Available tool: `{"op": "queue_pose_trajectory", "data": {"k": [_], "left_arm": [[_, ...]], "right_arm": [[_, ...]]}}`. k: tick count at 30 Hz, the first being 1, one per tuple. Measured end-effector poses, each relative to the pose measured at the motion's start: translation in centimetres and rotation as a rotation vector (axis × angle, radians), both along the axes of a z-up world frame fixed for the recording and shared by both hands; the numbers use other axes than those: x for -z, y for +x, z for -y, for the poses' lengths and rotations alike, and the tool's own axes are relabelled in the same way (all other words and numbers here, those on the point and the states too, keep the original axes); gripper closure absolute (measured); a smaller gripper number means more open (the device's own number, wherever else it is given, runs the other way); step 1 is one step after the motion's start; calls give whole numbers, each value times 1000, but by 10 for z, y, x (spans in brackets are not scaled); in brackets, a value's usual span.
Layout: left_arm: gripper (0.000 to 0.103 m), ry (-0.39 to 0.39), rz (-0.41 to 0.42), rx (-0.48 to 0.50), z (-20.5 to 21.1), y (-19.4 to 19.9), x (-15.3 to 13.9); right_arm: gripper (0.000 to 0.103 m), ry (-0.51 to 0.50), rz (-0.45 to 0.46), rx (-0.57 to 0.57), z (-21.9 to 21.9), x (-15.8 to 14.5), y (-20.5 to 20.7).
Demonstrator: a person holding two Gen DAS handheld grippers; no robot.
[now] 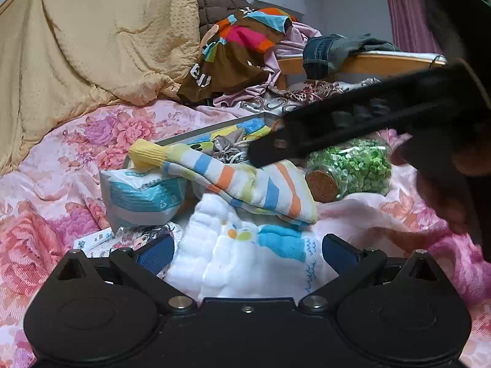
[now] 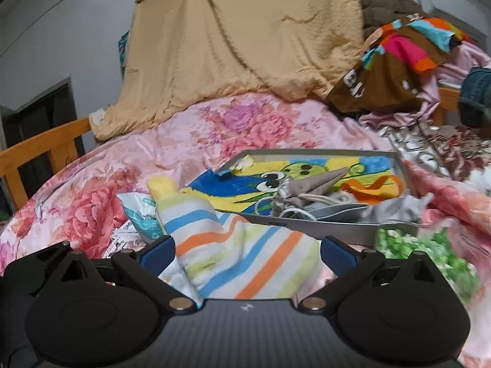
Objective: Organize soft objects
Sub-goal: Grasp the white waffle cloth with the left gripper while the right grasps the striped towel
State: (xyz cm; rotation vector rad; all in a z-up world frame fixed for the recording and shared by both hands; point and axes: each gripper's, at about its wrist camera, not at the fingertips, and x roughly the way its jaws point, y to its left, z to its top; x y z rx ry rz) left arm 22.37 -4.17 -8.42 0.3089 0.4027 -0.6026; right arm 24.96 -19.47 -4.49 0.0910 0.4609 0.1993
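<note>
The striped sock (image 2: 233,245) lies on the pink flowered bedspread (image 2: 196,128), draped over a white cloth (image 1: 245,260) with blue and orange print, just short of the tray (image 2: 319,230). In the right wrist view the sock fills the gap between the right tongs (image 2: 247,253), the tray at twelve o'clock beyond it. The tray already holds a grey pouch (image 2: 310,187) with a cord and some orange fabric (image 2: 374,188), so sorting looks partly done. Sock and cloth are still outside it, and so is a soft tissue pack (image 1: 141,193) at nine o'clock from the sock.

A jar of green bits (image 1: 353,168) lies at three o'clock.

Both tongs are spread wide and grip nothing. The right ones straddle the sock; whether they touch it is unclear. The left tongs (image 1: 247,253) hover over the white cloth.
</note>
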Motion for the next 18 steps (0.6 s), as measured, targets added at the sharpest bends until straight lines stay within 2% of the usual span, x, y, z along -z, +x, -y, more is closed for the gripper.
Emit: {"op": "queue_pose_trajectory", "data": {"k": [3, 7, 12, 18], "left_arm": [[1, 49, 25, 9, 8, -2, 3], [1, 113, 33, 16, 18, -1, 11], [1, 104, 2, -12, 17, 5, 15], [1, 112, -23, -39, 18, 11, 18]], "right_arm": [[0, 23, -39, -21, -2, 6, 14], [0, -3, -60, -30, -8, 11, 27], [1, -11, -93, -7, -7, 17, 34], [8, -8, -112, -12, -7, 22, 34]]}}
